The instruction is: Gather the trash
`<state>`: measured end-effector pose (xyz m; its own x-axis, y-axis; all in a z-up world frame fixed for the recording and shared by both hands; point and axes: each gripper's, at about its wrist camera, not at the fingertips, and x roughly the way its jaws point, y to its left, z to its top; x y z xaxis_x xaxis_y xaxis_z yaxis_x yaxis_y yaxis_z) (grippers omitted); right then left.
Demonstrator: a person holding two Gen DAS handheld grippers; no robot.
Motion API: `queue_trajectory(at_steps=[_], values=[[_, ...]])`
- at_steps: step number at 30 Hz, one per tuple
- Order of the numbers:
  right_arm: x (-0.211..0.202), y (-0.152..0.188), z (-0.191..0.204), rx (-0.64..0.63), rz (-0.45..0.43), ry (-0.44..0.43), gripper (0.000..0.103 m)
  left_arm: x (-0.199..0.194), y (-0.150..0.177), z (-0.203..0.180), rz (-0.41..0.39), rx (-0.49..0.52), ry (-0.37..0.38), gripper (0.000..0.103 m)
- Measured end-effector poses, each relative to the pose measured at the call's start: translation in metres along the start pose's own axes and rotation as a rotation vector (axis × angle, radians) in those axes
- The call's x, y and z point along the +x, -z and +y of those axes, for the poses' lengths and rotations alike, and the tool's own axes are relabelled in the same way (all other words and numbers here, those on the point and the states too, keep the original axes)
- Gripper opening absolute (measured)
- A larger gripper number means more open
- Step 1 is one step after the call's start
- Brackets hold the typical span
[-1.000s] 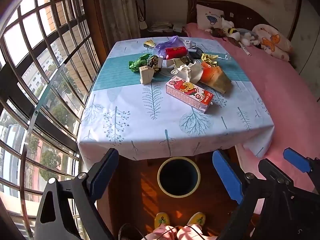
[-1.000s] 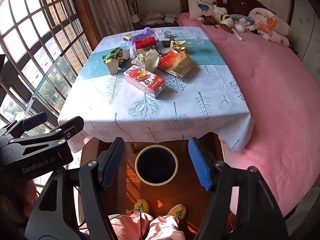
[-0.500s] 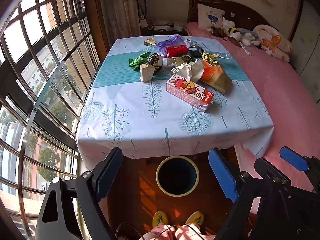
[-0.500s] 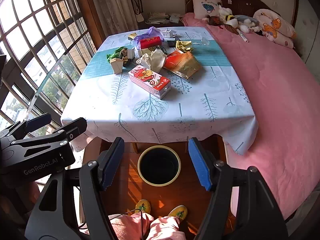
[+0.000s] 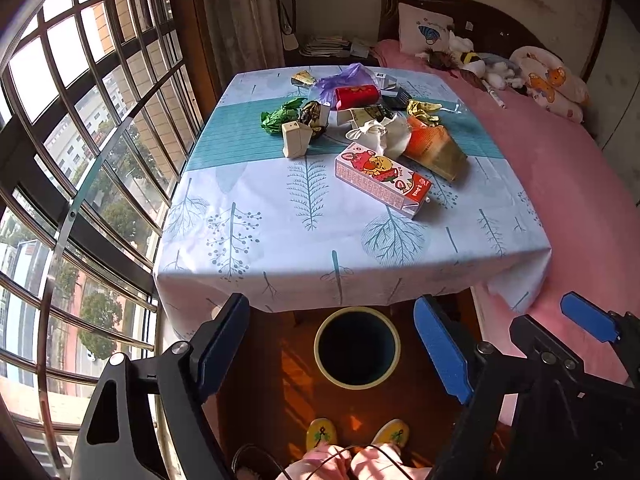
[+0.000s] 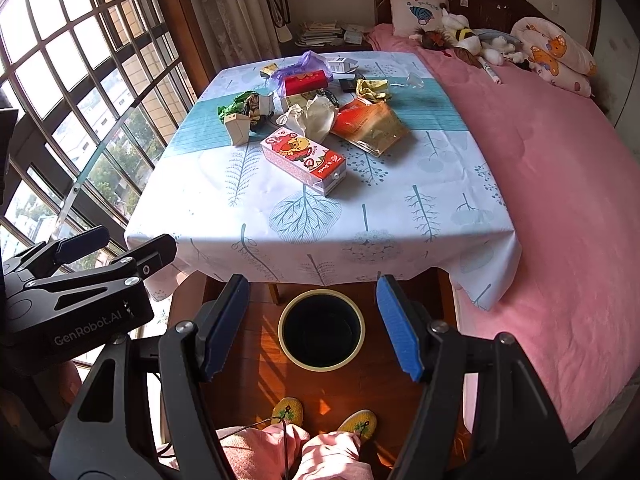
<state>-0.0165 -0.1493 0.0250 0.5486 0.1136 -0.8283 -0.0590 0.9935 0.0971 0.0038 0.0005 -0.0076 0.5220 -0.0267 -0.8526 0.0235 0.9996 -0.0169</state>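
Left wrist view: both grippers, left gripper [image 5: 335, 344] and right gripper [image 6: 313, 320], spread wide above the bin [image 5: 357, 347]

Ahead of both grippers, beyond the bin [image 5: 357, 347] on the floor: a table [image 5: 248, 240] with a carton [image 5: 382, 179] nearest, a small box [image 5: 295, 140] further off to the left, a flat packet [image 5: 434, 148] to the right, crumpled tissue [image 5: 384, 134] between. Right of the table: a bed [image 6: 560, 184].

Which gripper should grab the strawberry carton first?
Probably right: the strawberry carton sits nearly centred ahead of the open right gripper; for the open left gripper it lies off to the right.
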Motion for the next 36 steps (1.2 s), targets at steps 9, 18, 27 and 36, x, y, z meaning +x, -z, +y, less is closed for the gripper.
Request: queue_trajectory(at_steps=[9,18,27,36], values=[[-0.002,0.003,0.003,-0.013,-0.004,-0.006,0.064,-0.003,0.003,-0.002,0.0,0.002,0.003,0.086],[-0.007,0.005,0.004,-0.033,-0.01,-0.018,0.064,-0.006,0.005,-0.003,0.009,-0.024,0.001,0.086],[-0.011,0.004,-0.005,-0.028,-0.014,-0.042,0.064,-0.011,0.008,-0.005,0.005,-0.039,-0.027,0.086],[-0.015,0.003,-0.007,-0.065,-0.026,-0.074,0.064,-0.024,0.012,-0.012,-0.019,-0.033,-0.069,0.086]])
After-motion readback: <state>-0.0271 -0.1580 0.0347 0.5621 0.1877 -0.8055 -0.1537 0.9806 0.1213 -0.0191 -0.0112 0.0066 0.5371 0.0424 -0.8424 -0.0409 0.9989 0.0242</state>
